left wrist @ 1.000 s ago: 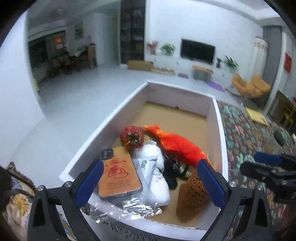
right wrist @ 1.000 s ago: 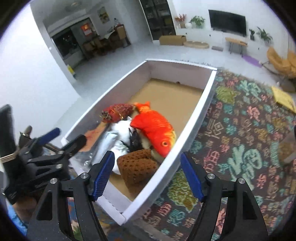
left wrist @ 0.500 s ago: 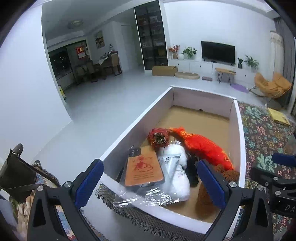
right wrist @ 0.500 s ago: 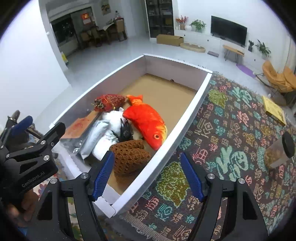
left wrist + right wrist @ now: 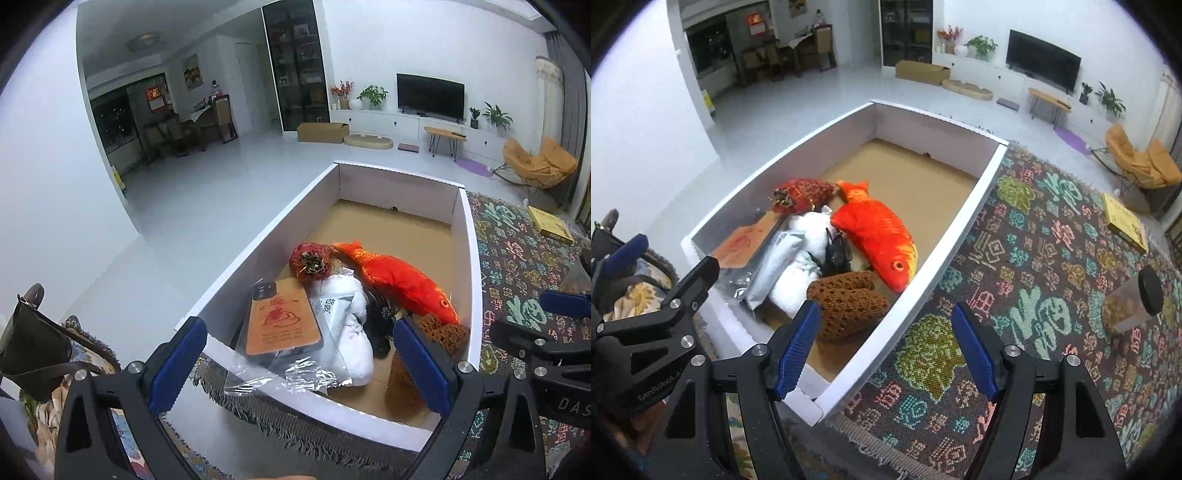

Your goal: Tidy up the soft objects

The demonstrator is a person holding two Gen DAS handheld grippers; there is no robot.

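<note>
Left wrist view: the left gripper [image 5: 295, 363] has risen and drawn back over the last second, so the box [image 5: 258, 254] now sits lower and farther in the frame and its near wall is fully exposed. Its tongs stand wide apart with nothing between them. The soft objects lie packed at the near end of the box — the fish [image 5: 399, 282], a red pouch [image 5: 311, 260], a white plush [image 5: 351, 339], a brown mesh piece [image 5: 445, 332] — with a phone case [image 5: 280, 321] on crinkled plastic at the left; none has shifted. Right wrist view: the right gripper [image 5: 884, 352] has likewise pulled up and away, and now hangs over the near right corner of the box, partly above the rug [image 5: 1034, 280]. Its tongs are also apart and hold nothing. The fish lies along the right wall, touching the pouch at its tail, with the mesh piece just beside its head. A lidded jar [image 5: 1130, 306] and a yellow book [image 5: 1124, 221] rest on the rug, well apart from the box. Judgement: both grippers retreating empty suggests a completed placement — the sort is near its end or between picks.
</note>
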